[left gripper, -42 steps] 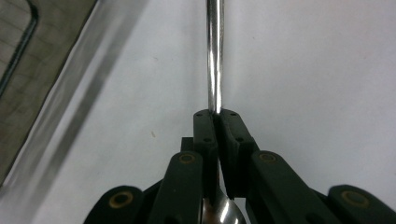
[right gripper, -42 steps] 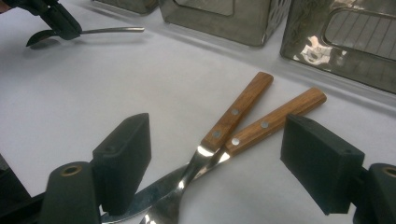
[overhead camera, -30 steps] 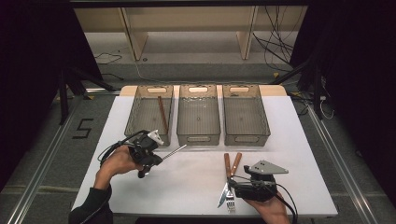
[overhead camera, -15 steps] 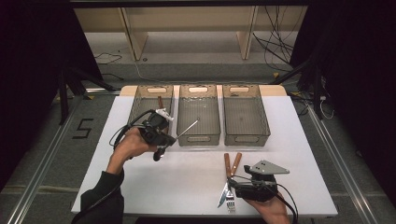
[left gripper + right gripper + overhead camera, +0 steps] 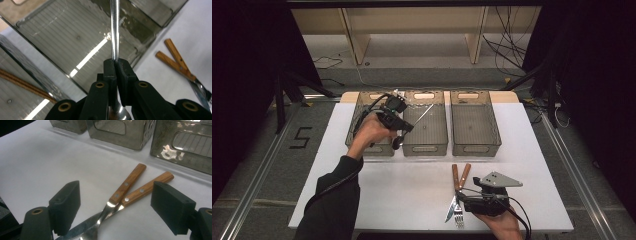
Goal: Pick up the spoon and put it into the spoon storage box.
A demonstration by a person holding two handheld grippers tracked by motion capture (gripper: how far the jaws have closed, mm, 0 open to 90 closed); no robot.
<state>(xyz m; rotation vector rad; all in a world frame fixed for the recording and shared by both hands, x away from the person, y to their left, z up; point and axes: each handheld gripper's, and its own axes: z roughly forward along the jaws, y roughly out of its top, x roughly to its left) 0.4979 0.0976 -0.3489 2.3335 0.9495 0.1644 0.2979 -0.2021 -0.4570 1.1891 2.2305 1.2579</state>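
The left gripper (image 5: 404,125) sat in the upper left of the high view, its jaws clamped tight on a spoon (image 5: 114,30). In the left gripper view the two black jaws met at the centre of the frame, pinching the thin steel handle, which ran straight up to the top edge while the bowl showed at the bottom between the jaw arms. Seen from above, the spoon's handle slanted toward the upper right over the middle bin (image 5: 425,122), one of three clear grey bins set in a row across the upper part of the white table (image 5: 377,200). The left bin (image 5: 362,107), partly behind the hand, held a brown wooden stick (image 5: 27,86) lying along its floor, and the right bin (image 5: 474,122) stood just beside the middle one. In the lower right of the high view, the right gripper (image 5: 462,200) rested low on the table with its jaws spread wide apart, gripping nothing. Between them in the right gripper view lay a knife (image 5: 123,186) and a fork (image 5: 143,191), wooden handles crossing, metal ends toward the camera.
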